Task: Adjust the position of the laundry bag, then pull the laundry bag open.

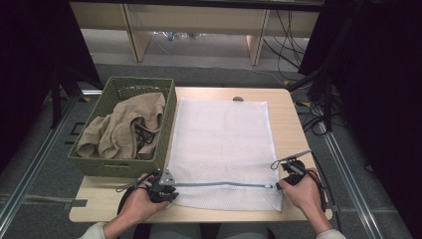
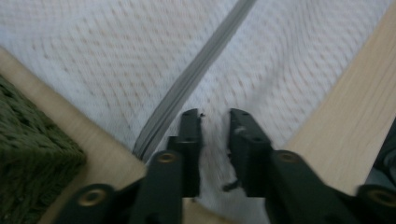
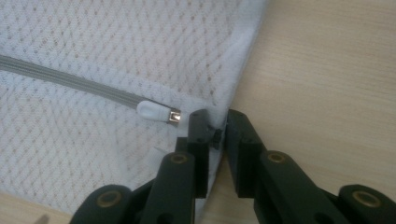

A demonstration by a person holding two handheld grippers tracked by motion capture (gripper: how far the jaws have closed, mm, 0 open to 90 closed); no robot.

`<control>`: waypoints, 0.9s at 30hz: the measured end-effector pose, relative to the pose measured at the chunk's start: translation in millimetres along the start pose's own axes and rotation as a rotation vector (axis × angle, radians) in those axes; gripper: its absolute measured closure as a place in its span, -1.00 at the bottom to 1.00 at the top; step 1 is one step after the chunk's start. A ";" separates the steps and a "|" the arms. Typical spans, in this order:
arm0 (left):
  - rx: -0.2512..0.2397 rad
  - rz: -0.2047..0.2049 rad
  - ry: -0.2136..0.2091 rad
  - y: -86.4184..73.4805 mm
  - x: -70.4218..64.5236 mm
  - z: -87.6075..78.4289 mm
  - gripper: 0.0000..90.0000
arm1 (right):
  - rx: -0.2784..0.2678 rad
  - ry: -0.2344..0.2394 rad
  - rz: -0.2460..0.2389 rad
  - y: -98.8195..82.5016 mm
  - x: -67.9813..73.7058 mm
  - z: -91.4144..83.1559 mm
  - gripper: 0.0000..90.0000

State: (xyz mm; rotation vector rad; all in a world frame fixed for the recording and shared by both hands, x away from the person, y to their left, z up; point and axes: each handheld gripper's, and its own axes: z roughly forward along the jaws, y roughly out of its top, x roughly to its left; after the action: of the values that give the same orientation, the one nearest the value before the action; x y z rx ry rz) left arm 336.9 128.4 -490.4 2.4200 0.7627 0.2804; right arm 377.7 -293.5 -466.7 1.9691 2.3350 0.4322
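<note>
Mesh bag (image 1: 221, 144) is lying flat on the tabletop (image 1: 286, 119), zipper (image 1: 219, 184) along the near edge. Light, limp, snag-prone mesh is being judged; hems or the pull (image 3: 158, 113) are best pinched. Left gripper (image 2: 215, 114) is parted over mesh; right gripper (image 3: 215, 119) is nearly closed at the right hem, grip unclear.

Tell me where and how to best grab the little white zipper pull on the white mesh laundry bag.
Grip the white zipper pull across its rounded plastic tab, not the small metal link behind it. It lies flat at the grey zipper end near the bag's hemmed edge, so come in low from that edge with the right tool, one jaw each side of the tab, probably pinching a little mesh beneath.
</note>
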 end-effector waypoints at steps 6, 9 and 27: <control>-0.138 0.009 -0.002 6.1 0.6 -0.6 0.09 | -0.056 0.033 0.009 -5.3 -11.7 -7.2 0.67; -0.175 0.002 -0.012 9.9 1.2 2.6 0.00 | -0.079 0.024 0.048 -7.6 -14.6 -9.8 0.65; -0.195 0.019 -0.042 14.6 1.4 14.0 -0.08 | 0.003 0.060 0.068 0.9 -26.2 -9.9 0.64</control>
State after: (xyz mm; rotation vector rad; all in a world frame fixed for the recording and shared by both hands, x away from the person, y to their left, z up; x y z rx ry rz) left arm 349.7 112.9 -493.1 2.2432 0.6622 0.2969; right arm 381.2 -320.6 -460.6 2.0709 2.3098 0.4987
